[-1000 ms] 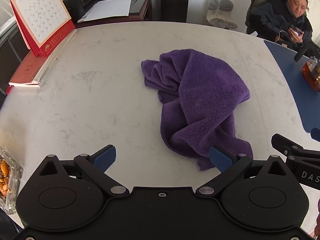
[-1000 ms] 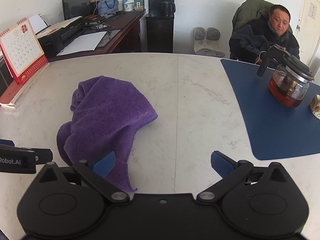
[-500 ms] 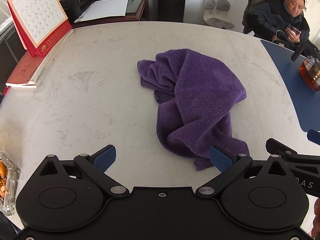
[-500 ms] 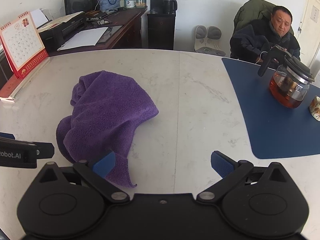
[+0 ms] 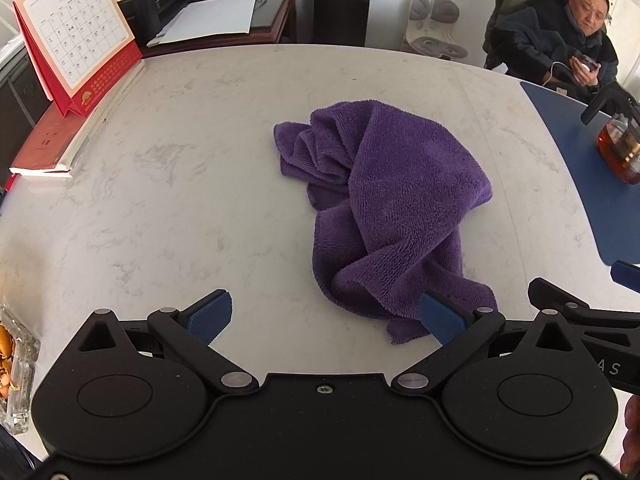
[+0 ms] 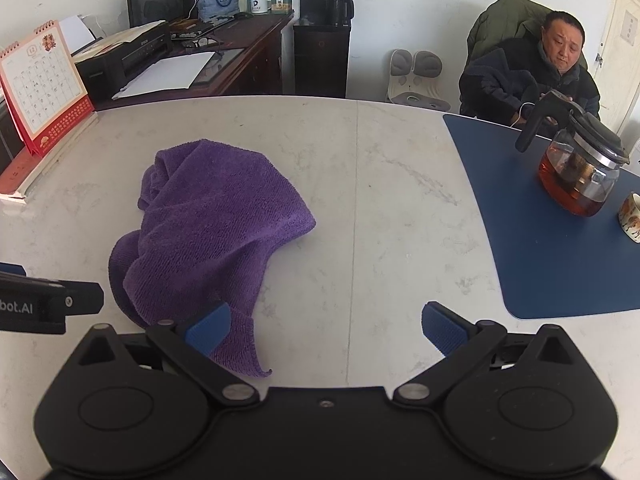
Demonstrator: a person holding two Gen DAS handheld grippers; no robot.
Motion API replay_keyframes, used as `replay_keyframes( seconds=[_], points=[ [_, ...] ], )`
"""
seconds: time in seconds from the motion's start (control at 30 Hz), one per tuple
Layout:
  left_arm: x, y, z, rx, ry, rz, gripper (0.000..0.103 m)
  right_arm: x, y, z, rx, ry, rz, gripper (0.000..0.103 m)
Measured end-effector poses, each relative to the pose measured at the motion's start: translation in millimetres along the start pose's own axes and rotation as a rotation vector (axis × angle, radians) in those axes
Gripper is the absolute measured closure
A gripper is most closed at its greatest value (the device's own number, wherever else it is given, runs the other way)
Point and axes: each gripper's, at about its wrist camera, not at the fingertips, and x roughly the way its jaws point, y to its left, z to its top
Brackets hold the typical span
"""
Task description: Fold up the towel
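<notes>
Hovering with jaws apart, left gripper (image 5: pixel 326 318) and right gripper (image 6: pixel 326 324) flank the crumpled towel (image 5: pixel 384 200); teapot (image 6: pixel 578 172) far right.

Around the marble table (image 6: pixel 400 208)

A desk calendar (image 5: pixel 76 36) stands far left on a red book (image 5: pixel 44 148); a blue mat (image 6: pixel 560 248) at right holds a teapot (image 6: pixel 576 172) and cup (image 6: pixel 631 216); a seated person (image 6: pixel 532 76) beyond.
</notes>
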Motion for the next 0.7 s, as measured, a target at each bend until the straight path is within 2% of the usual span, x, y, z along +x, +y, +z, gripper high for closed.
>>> replay_keyframes(
  seconds=[0.7],
  points=[
    [-1.1,1.5,-2.8,-0.009,0.007,-0.001,0.001,4.6,1.1,2.1,-0.006,0.006,-0.002,0.0]
  ],
)
